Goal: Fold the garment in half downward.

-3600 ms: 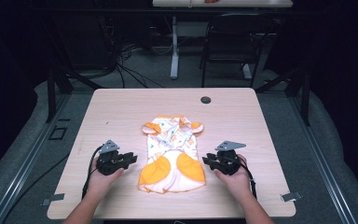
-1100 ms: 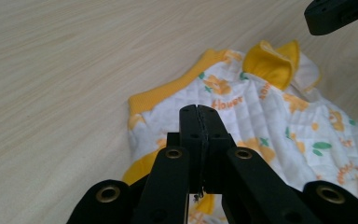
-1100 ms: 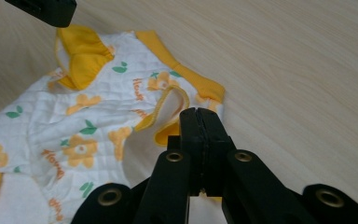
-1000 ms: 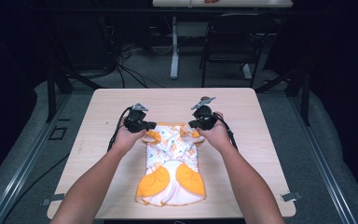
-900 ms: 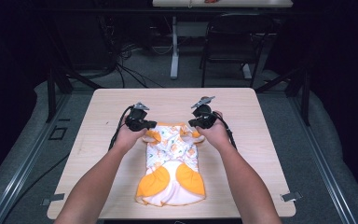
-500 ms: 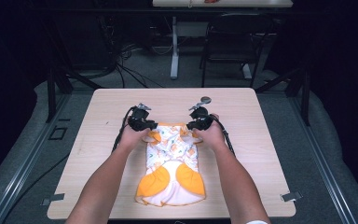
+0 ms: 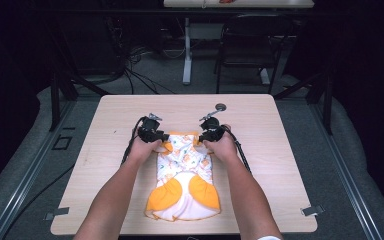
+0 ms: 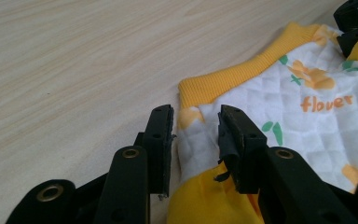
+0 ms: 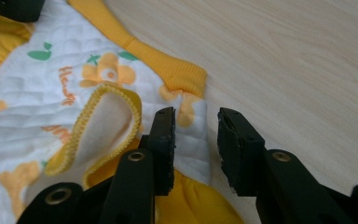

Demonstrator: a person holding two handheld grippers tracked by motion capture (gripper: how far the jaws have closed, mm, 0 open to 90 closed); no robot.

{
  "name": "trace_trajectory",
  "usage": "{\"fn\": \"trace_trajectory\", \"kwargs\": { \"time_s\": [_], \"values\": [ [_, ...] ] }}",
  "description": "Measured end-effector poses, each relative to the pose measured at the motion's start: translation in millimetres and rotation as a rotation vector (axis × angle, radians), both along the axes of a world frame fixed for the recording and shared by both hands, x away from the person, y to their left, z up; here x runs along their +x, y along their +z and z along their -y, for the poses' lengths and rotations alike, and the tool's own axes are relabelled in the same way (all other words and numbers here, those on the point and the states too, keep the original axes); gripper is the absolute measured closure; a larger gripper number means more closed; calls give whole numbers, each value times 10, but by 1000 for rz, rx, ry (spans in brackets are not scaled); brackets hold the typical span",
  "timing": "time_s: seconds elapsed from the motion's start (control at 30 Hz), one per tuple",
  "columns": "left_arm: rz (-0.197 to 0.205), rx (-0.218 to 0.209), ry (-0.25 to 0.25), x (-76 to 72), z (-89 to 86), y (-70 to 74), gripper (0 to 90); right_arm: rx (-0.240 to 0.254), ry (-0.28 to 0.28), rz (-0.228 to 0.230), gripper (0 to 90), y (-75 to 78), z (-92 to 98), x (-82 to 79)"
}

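Both hands have moved from the near edge of the pale wooden surface point(image 7: 110, 165) to the far end of the quilted white-and-orange flower-print baby garment point(image 7: 185, 175) lying mid-surface. The left gripper point(image 8: 196, 128) and right gripper point(image 9: 196, 128) now straddle its shoulder corners, fingers parted, probably about to pinch.

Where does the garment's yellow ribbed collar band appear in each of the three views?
High view: yellow ribbed collar band at the garment's far edge, between the grippers.
Left gripper view: upper right.
Right gripper view: upper centre.
Shared landmark: orange flower print.
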State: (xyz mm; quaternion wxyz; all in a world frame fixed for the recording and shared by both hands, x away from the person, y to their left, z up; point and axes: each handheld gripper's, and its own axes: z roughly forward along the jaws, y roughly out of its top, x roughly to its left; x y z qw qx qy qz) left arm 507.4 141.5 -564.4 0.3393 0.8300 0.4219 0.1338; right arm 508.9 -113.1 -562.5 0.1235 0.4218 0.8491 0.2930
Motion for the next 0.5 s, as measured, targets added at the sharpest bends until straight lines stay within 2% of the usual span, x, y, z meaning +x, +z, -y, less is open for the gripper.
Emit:
{"fn": "trace_trajectory", "kwargs": {
  "time_s": [0.03, 0.17, 0.23, 0.33, 0.37, 0.43, 0.5],
  "values": [
    [-1, 14, 2, 6, 10, -24, 603, 1, 1, -4, 637, -9, -2, 5],
    [-8, 25, 2, 12, 13, -58, 579, -3, 0, -10, 609, -24, 7, 20],
    [-18, 22, 2, 11, 18, -75, 580, 21, -4, -13, 599, -43, 29, 28],
    [-7, 19, 3, -4, 20, -86, 595, 22, 9, -13, 597, -43, 40, 32],
    [2, 3, 1, -16, 7, -98, 605, 2, 12, -11, 606, -37, 30, 24],
    [-4, -5, -17, -30, 0, -97, 668, 16, 19, -8, 650, -43, 26, 19],
    [1, -3, -10, -39, 11, -99, 690, 21, 28, -11, 706, -44, 25, 16]
  ]
}}
